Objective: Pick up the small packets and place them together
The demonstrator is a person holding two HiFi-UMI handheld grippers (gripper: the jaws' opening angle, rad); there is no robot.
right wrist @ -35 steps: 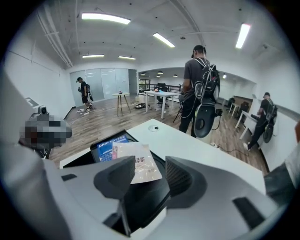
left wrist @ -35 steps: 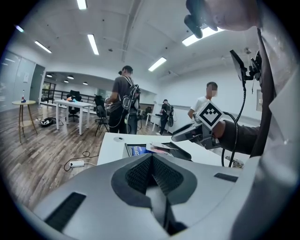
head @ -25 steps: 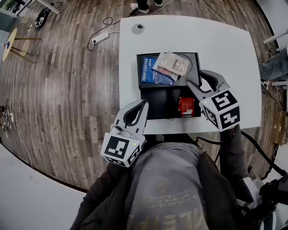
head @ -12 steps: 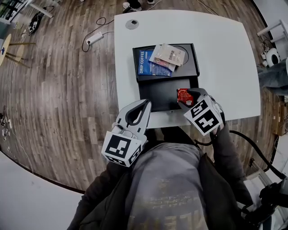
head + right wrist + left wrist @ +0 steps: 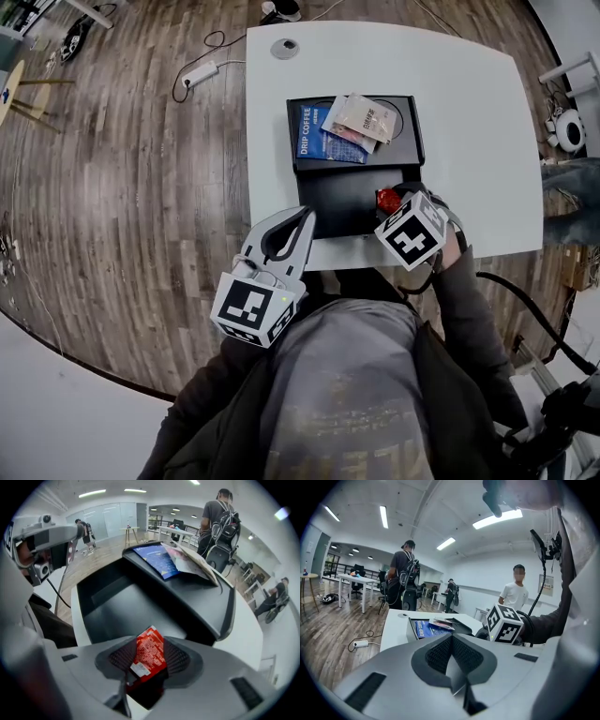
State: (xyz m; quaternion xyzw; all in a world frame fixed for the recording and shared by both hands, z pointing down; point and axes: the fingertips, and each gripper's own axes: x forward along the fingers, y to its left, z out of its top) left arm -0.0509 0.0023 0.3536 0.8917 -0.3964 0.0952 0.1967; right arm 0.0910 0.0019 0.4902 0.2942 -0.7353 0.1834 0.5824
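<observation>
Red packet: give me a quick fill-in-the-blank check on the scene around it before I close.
1. The red packet lies between the jaws of the right tool, inside the ____ tray.
2. The blue packet at the tray's far end reads DRIP ____.
3. The left tool, jaws together, holds ____.

Missing words: black; COFFEE; nothing.

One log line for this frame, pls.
left gripper: shut, empty | right gripper: open around red packet | red packet: in black tray, near section | other packets: far section | phase: pre-grasp
</observation>
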